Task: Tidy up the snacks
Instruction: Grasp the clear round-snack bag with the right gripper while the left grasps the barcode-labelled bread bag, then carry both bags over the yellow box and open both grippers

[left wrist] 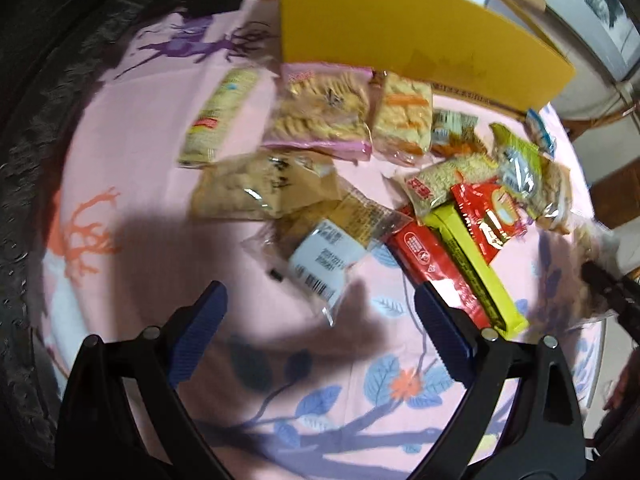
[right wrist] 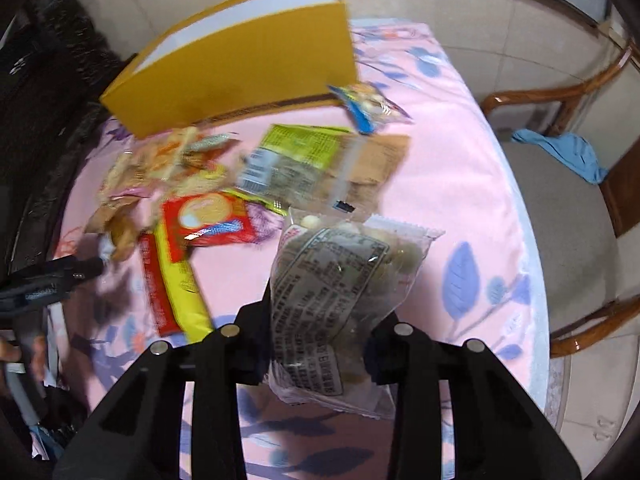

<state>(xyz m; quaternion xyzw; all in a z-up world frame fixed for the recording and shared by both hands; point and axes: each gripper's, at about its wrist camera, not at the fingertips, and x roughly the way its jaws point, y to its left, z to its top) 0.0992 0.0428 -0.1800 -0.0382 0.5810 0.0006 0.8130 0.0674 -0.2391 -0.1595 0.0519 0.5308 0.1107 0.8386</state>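
Note:
Many snack packets lie spread on the pink flowered tablecloth (left wrist: 132, 152) in front of an upright yellow box (left wrist: 400, 32). My left gripper (left wrist: 320, 292) hangs open over the cloth with nothing between its fingers. A clear packet with a white barcode label (left wrist: 320, 256) lies just ahead of it. A red box (left wrist: 432, 264) and a green box (left wrist: 472, 264) lie beside its right finger. My right gripper (right wrist: 324, 320) is shut on a clear packet of pale and green sweets (right wrist: 332, 272), held above the cloth. The yellow box (right wrist: 240, 68) stands beyond it.
A wooden chair (right wrist: 560, 208) with a blue cloth (right wrist: 560, 152) on it stands past the table's right edge. A dark textured seat (left wrist: 32, 160) borders the left side. A pink biscuit packet (left wrist: 324, 112) and a red packet (left wrist: 488, 216) lie among the pile.

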